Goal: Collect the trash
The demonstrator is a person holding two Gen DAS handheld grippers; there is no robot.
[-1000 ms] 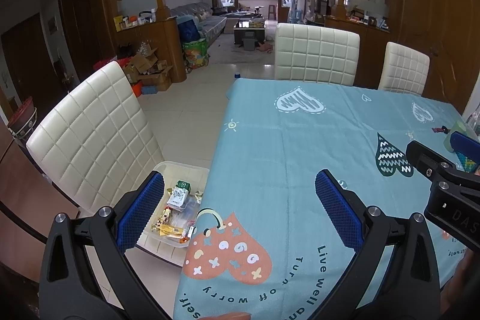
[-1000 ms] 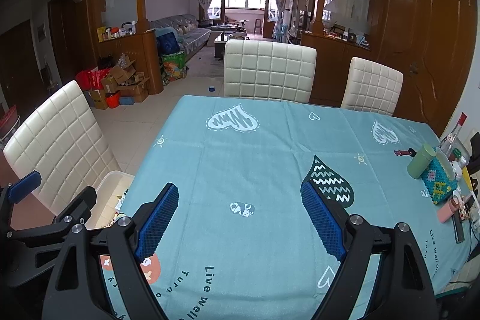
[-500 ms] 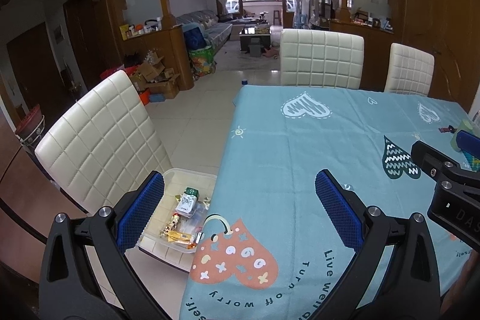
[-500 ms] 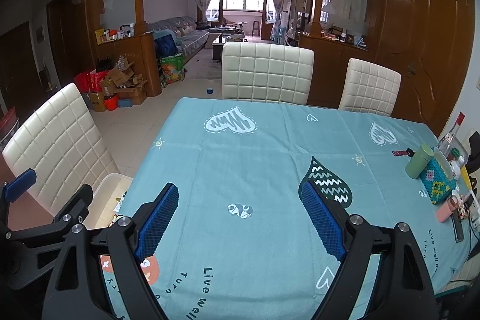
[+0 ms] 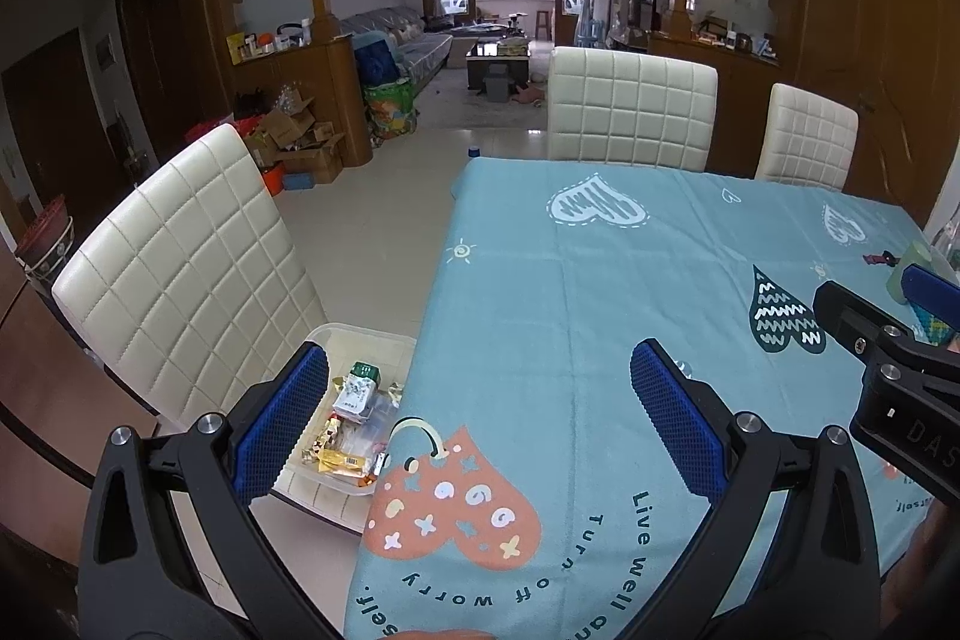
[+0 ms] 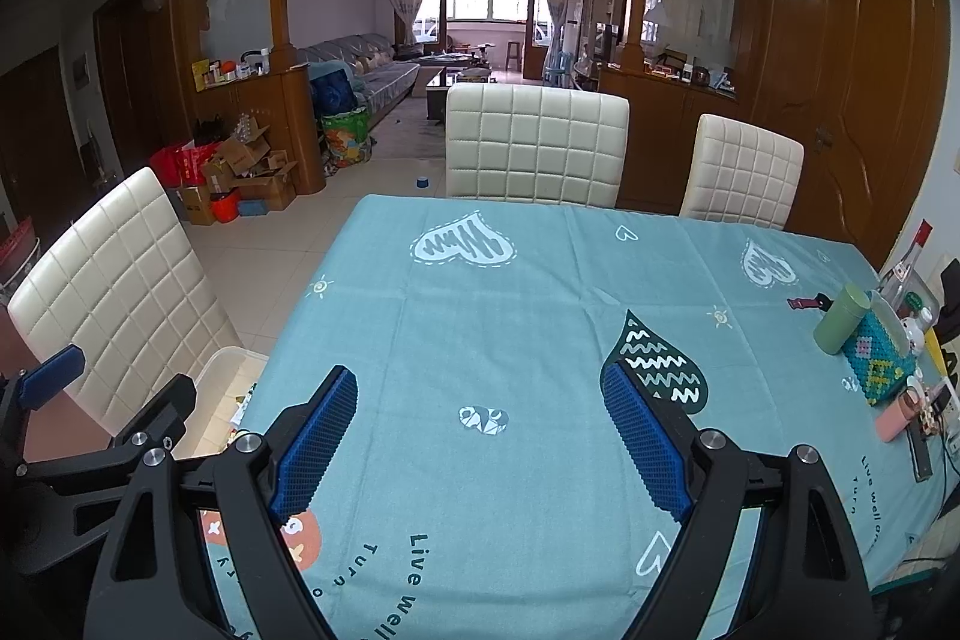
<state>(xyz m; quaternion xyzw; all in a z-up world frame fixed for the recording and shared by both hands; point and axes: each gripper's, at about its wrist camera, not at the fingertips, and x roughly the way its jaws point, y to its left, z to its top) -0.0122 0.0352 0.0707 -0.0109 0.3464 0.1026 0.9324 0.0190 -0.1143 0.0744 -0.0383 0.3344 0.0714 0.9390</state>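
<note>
The trash, a heap of wrappers, a small green-capped carton and crinkled packets, lies in a clear plastic bin on the seat of the cream quilted chair, at about seven o'clock in your left wrist view, just beside the hanging edge of the teal tablecloth. Your left gripper hangs above that table edge with its blue-padded fingers spread wide and nothing between them; the near finger overlaps the bin's rim in the view. Your right gripper is over the cloth too, fingers wide apart and empty, and in its view the bin peeks out at eight o'clock behind the left gripper's frame. At three o'clock there, near the cloth's far side, stand a green cylinder, a knitted tissue box and a pink cup. Two more cream chairs stand at twelve o'clock.
</note>
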